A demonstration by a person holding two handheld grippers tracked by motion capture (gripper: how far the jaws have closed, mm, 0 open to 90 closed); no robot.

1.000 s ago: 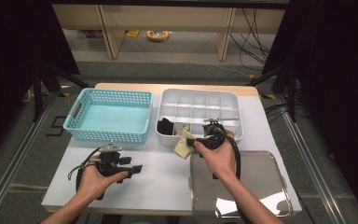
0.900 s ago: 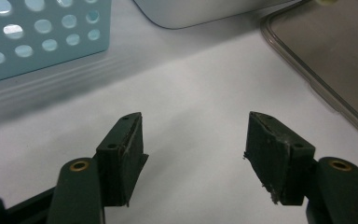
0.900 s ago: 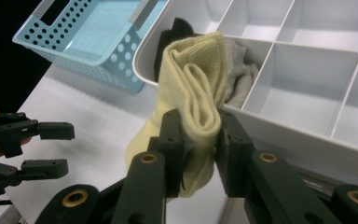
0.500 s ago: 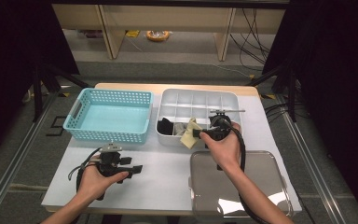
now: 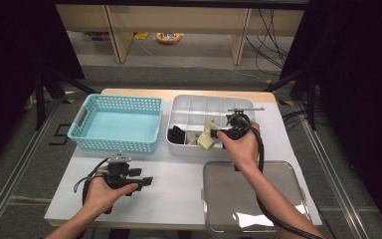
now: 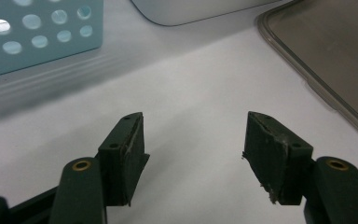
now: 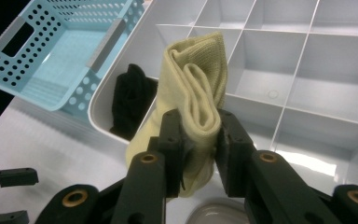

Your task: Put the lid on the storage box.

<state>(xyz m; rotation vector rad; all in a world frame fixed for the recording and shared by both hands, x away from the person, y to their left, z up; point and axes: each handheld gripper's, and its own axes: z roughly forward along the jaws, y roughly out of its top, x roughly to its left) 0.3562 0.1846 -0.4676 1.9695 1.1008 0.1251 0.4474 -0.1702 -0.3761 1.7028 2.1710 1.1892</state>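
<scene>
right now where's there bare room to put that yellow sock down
Free: the back cells of the grey divided tray, the whole blue basket, and the bare white table between the left gripper and the clear lid. Crowded: the tray's front-left cells, which hold a black sock, below the yellow sock in the right gripper.

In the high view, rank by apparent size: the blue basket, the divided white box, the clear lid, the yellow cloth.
1. clear lid, though it lies nearest the camera
2. blue basket and divided white box: too alike to rank
3. yellow cloth, smallest
</scene>
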